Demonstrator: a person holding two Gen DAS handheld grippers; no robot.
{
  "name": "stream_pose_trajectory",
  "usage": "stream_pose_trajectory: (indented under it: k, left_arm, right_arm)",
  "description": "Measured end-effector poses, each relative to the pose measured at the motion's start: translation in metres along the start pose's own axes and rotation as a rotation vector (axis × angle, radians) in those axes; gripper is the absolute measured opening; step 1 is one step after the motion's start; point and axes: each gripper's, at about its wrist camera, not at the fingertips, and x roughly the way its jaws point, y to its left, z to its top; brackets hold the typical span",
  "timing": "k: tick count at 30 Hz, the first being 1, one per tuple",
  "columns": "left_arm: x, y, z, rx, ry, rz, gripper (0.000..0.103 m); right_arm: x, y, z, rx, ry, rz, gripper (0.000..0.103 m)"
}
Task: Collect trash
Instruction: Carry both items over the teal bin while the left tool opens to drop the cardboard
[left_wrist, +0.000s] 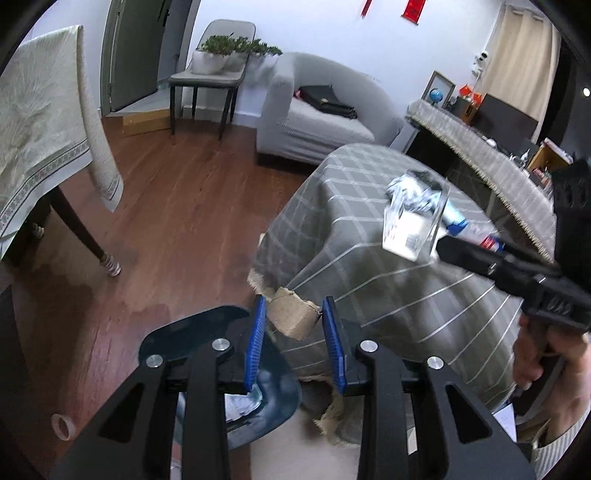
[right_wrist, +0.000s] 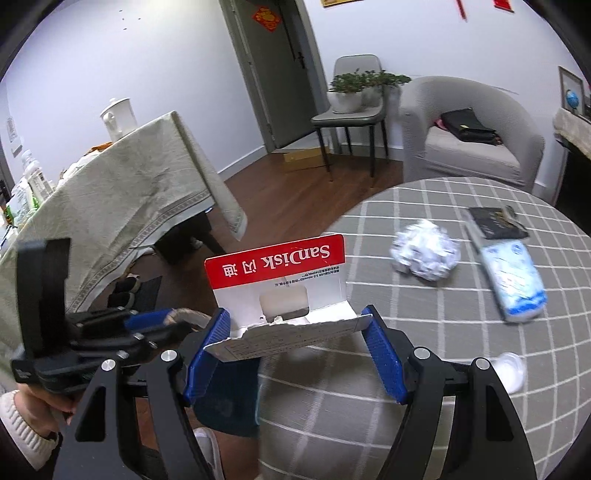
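Our right gripper (right_wrist: 299, 332) pinches the SanDisk card (right_wrist: 280, 269). Our left gripper (left_wrist: 293, 332), nearly closed, grips nothing. Paper ball (right_wrist: 424, 254) lies at two o'clock.

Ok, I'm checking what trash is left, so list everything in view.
SanDisk card pack: one, red and white, in right gripper
paper ball: one, white, on round table
tissue pack: one, blue and white, on table
booklet: one, black, beyond tissue pack
round table: one, grey checked cloth
bag: one, dark teal, below table edge
tape roll: one, pale, on floor
armchair: one, grey, by wall
left gripper: black, blue pads, shut
right gripper: black, blue pads, gripping card pack
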Motion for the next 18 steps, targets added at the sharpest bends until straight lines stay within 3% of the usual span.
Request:
stream_pose_trajectory:
  k: [18]
  left_arm:
    - [0.029,0.063,-0.042,-0.057,0.207,0.016,0.034]
  right_arm:
    - [0.06,0.06,-0.002,-0.081,0.111,0.046,0.074]
